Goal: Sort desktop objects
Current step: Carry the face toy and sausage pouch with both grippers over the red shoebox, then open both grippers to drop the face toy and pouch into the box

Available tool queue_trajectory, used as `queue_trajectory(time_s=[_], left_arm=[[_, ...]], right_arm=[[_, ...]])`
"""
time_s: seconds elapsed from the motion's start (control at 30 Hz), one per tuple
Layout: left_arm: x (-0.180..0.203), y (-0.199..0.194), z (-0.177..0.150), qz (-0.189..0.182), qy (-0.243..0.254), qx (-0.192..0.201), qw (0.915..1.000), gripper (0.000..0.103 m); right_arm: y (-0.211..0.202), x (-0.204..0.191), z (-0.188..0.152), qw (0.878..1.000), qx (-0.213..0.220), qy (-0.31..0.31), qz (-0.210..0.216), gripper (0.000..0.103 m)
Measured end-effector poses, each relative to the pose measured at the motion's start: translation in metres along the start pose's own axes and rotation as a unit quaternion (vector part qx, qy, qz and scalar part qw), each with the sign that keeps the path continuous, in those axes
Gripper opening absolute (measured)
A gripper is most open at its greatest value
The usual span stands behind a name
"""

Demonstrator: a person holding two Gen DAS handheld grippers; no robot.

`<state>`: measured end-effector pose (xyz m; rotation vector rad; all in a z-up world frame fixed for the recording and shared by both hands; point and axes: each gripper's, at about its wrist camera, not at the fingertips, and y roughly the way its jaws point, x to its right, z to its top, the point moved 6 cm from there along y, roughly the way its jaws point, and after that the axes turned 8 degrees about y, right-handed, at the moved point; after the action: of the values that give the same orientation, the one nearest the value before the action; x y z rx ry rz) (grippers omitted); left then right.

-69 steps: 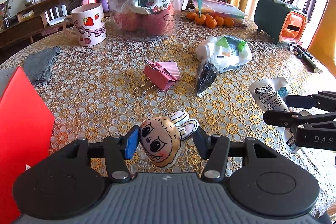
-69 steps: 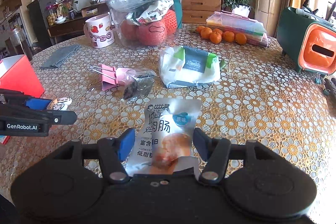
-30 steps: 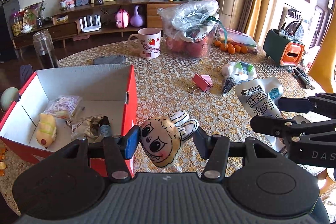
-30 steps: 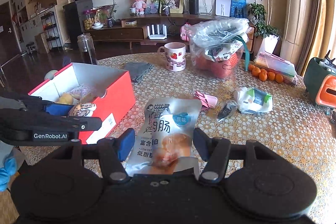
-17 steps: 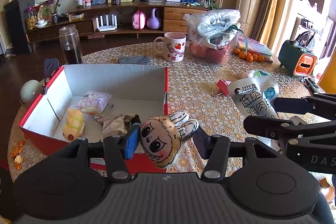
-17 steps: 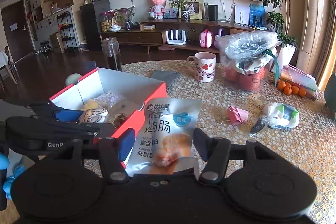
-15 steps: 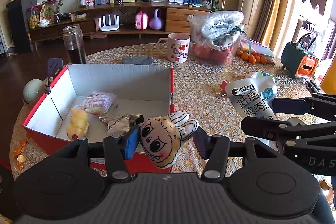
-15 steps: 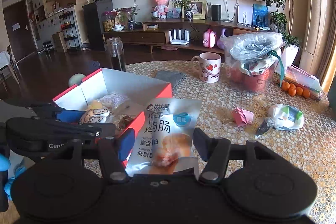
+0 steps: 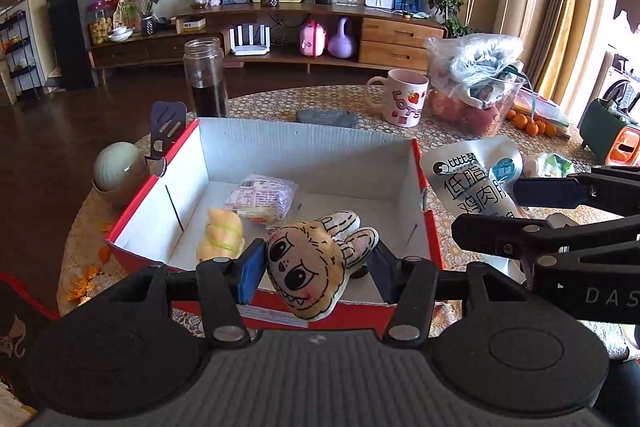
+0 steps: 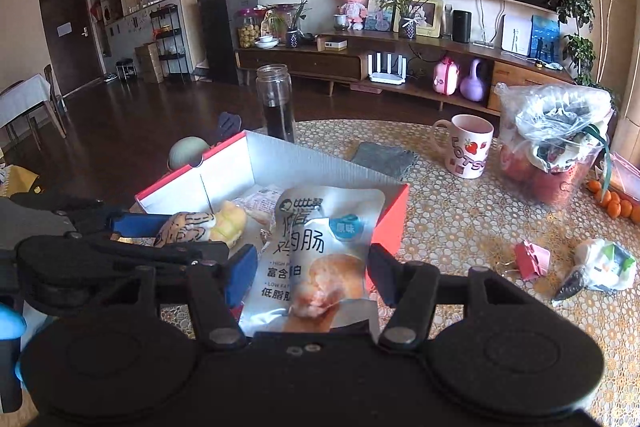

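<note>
So the red box [image 9: 428,227] has its near wall half hidden behind the left gripper [image 9: 316,267], which clamps a plush face [image 9: 308,267] above it. Inside: a wrapped snack [image 9: 262,195] and a yellow toy [image 9: 220,239]. The right gripper [image 10: 310,269] pinches a sausage pouch [image 10: 320,251] beside the box.

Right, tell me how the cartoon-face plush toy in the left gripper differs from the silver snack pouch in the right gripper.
The tan cartoon-face plush toy is rounded and padded; the silver snack pouch is flat and glossy. The toy carries a drawn face with striped ears; the pouch carries printed Chinese text and a food photo. The toy barely overhangs the left gripper, while the pouch reaches well beyond the right gripper. Both are clamped and held by the red cardboard box.
</note>
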<state>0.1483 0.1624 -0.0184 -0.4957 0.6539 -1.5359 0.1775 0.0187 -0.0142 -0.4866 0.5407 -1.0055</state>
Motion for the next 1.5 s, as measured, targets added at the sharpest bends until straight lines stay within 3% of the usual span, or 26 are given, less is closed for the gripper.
queue_trajectory(time_s=[0.53,1.13,1.5], left_arm=[[-0.052,0.051,0.023,0.044,0.01,-0.023,0.9987,0.054],[-0.09,0.137,0.032,0.039,-0.002,-0.099,0.9943,0.055],[-0.096,0.17,0.029,0.048,0.01,-0.14,0.9889,0.055]], right_arm=[[0.063,-0.016,0.024,0.999,-0.021,-0.023,-0.011,0.06],[0.134,-0.019,0.019,0.996,-0.077,-0.047,-0.023,0.06],[0.162,-0.022,0.011,0.992,-0.116,-0.044,-0.03,0.06]])
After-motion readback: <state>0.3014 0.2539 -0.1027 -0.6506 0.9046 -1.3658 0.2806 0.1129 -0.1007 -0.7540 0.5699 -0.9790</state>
